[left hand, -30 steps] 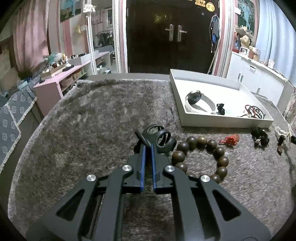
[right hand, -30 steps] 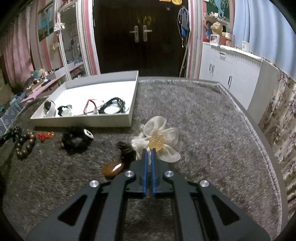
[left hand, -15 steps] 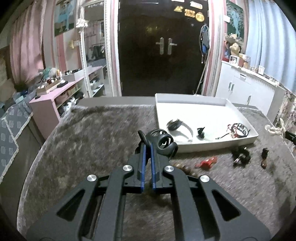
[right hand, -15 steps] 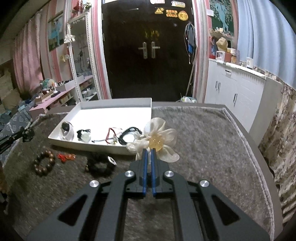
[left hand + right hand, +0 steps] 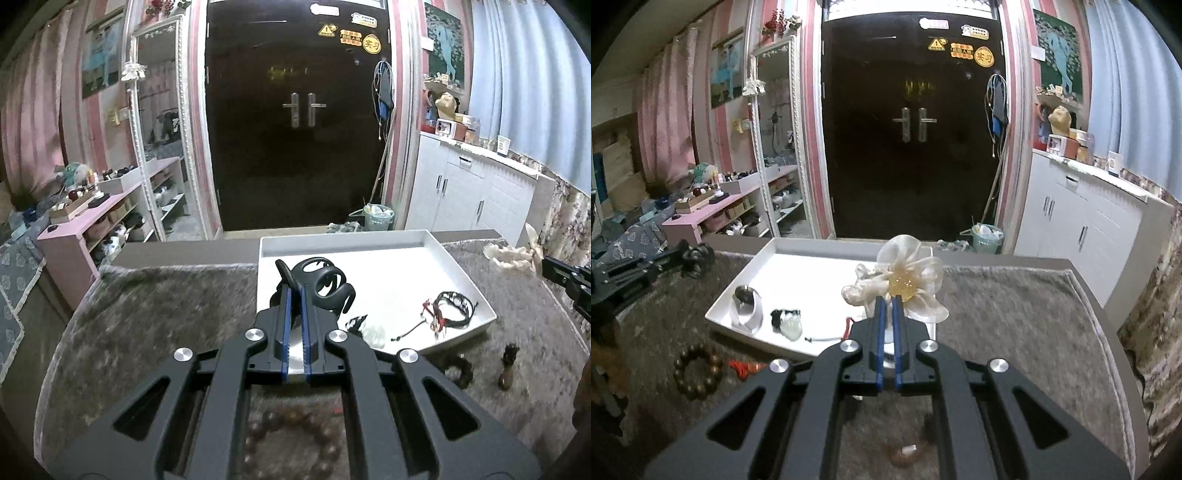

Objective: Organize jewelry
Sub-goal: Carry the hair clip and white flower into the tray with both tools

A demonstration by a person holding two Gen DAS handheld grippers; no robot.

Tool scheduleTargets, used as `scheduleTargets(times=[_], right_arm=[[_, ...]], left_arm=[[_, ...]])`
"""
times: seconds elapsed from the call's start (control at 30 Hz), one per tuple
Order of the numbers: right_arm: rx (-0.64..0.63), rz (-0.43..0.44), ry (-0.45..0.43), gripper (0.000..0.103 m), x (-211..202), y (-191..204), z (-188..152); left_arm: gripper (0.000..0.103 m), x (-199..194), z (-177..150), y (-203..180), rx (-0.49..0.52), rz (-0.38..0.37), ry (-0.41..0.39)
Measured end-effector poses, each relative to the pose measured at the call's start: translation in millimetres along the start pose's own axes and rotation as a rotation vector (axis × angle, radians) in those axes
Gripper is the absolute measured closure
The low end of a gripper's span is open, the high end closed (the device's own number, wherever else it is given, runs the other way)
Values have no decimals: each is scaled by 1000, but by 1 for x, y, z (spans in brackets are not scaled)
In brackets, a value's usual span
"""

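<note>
A black plastic hair claw clip with looped arms point(image 5: 321, 286) is pinched between the near-closed blue-edged jaws of the left gripper point(image 5: 294, 295), only a narrow slit left between them. The clip is carried over the near left corner of the shallow white rectangular tray point(image 5: 458, 258), its loops fanned forward and to the right of the tips. So the tray floor lies directly below and ahead; judged from this, little more than a lowering and a release is needed.

On the other side, a cream organza flower hair tie with an amber bead centre point(image 5: 905, 280) is nipped in the right gripper point(image 5: 885, 304), jaws likewise drawn almost together. The flower is held above the tray's near right edge point(image 5: 960, 261), petals spread upward and away from the tips; the tray lies ahead and to the left of it.

Both grippers look about equally near the tray, the left perhaps further in.

Already in the tray: a braided black-and-red cord bracelet point(image 5: 452, 308), a pale jade-like pendant on black cord point(image 5: 790, 325) and a glossy clear bangle stand with a dark top point(image 5: 746, 306). Still out on the shaggy grey carpet-like cover point(image 5: 1015, 332): a brown wooden bead bracelet point(image 5: 698, 371), rigid and round, and a small red tassel point(image 5: 744, 367), soft and limp.
</note>
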State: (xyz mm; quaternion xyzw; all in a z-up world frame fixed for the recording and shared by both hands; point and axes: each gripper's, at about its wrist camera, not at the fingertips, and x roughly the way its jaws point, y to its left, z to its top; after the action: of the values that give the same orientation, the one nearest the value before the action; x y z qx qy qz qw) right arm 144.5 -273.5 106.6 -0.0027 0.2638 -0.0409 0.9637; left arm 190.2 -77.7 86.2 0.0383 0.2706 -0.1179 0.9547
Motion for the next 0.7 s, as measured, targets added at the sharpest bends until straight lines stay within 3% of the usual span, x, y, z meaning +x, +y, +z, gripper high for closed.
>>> scheduleTargets(times=[0.4, 0.7], right_arm=[[22, 19, 24, 100, 70, -1, 24], [37, 27, 130, 100, 137, -4, 13]], left_arm=[[100, 73, 16, -16, 8, 7, 47], [100, 121, 9, -20, -8, -2, 106]])
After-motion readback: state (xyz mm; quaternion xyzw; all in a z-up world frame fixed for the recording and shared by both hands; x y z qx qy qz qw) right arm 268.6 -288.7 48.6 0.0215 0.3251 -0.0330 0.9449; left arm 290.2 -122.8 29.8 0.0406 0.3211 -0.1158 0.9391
